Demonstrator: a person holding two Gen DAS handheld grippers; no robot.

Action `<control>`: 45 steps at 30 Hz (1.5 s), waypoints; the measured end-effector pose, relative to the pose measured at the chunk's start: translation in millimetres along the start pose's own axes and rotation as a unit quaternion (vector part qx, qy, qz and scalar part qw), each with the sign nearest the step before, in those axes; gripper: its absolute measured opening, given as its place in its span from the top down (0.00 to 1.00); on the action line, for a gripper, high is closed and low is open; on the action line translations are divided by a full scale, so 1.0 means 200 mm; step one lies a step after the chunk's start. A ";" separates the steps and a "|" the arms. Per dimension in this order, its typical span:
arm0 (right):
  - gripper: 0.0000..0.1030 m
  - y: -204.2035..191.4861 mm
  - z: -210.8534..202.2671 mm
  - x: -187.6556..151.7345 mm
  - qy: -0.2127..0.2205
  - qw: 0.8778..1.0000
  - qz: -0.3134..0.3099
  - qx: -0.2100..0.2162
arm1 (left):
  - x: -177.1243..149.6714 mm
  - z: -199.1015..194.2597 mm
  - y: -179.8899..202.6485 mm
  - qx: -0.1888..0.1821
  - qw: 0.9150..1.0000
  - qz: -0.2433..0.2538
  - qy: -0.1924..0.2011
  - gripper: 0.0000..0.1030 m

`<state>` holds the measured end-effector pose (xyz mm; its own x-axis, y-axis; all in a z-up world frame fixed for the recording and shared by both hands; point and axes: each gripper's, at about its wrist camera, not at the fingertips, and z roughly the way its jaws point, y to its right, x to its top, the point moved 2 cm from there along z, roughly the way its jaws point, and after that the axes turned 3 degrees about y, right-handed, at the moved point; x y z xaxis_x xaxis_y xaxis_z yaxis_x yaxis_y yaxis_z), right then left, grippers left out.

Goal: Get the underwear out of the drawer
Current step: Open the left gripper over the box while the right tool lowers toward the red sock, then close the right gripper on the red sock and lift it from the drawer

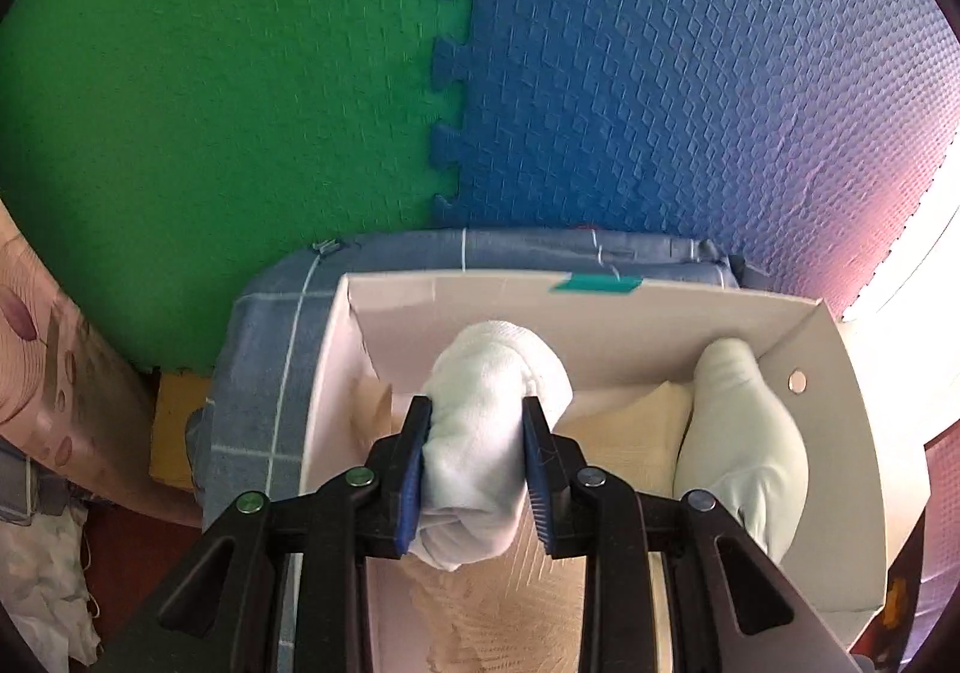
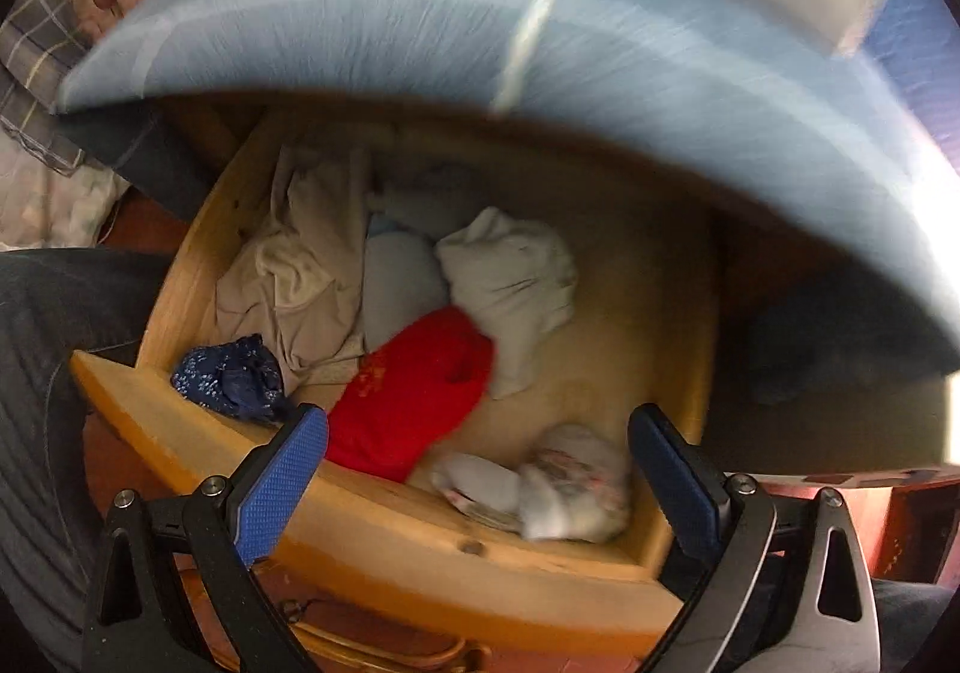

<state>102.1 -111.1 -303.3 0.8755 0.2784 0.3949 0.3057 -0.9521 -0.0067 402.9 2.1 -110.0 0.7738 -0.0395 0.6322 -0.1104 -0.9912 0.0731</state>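
Note:
My left gripper is shut on a rolled white underwear, held over a white box that sits on a blue checked bed. A pale green roll and a cream piece lie in that box. In the right wrist view my right gripper hangs open above an open wooden drawer, nothing between its blue pads. The drawer holds a red garment, a white bundle, a beige cloth, a dark blue patterned piece and a grey-white printed piece.
Green and blue foam mats cover the wall behind the box. The blurred blue mattress edge overhangs the drawer's back. A person's dark-trousered leg is at the drawer's left. A second drawer handle shows below.

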 end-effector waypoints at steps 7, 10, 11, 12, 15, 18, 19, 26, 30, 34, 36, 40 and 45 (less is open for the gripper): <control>0.04 0.00 0.31 0.02 -0.098 0.993 0.056 0.019 | 0.01 0.06 0.03 0.004 0.999 0.024 -0.020 0.71; 0.11 0.02 0.41 0.00 -0.129 0.988 0.081 0.036 | 0.02 0.08 0.04 0.005 0.999 0.031 -0.023 0.71; 0.17 0.02 0.42 0.00 -0.132 0.986 0.087 0.042 | 0.02 0.08 0.04 0.006 0.999 0.033 -0.025 0.71; 0.18 0.01 0.44 0.01 -0.136 0.985 0.090 0.048 | 0.02 0.09 0.05 0.008 0.999 0.035 -0.026 0.71; 0.32 -0.02 0.49 0.01 -0.144 0.983 0.093 0.060 | 0.03 0.09 0.06 0.009 0.999 0.038 -0.030 0.71; 0.54 -0.04 0.51 0.00 -0.147 0.980 0.104 0.082 | 0.02 0.10 0.05 0.011 0.999 0.035 -0.033 0.71; 0.59 -0.05 0.51 0.00 -0.143 0.982 0.097 0.077 | 0.02 0.10 0.05 0.013 0.999 0.033 -0.034 0.71; 0.67 -0.06 0.42 -0.04 -0.108 0.987 0.090 0.079 | 0.02 0.07 0.06 0.036 0.998 0.038 -0.018 0.56; 0.68 0.00 0.33 -0.11 -0.097 0.987 0.096 0.085 | 0.02 0.01 0.03 0.032 0.999 0.027 0.010 0.45; 0.68 0.02 0.24 -0.15 -0.083 0.987 0.101 0.089 | 0.03 -0.12 0.01 0.019 0.999 0.016 0.044 0.45; 0.68 0.06 0.18 -0.15 -0.071 0.988 0.103 0.088 | 0.03 -0.20 0.00 0.019 0.998 0.011 0.065 0.45; 0.68 0.09 0.08 -0.17 -0.054 0.988 0.111 0.090 | 0.02 -0.34 0.00 0.029 0.995 0.011 0.094 0.44; 0.68 0.14 0.00 -0.18 -0.037 0.989 0.117 0.085 | -0.01 -0.46 0.02 0.041 0.992 0.020 0.116 0.44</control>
<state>79.7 -148.4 -317.3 0.9530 0.0680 0.2952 0.1445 -0.9585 -0.2457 342.8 10.8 -39.6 0.6052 -0.0580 0.7940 -0.0790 -0.9968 -0.0126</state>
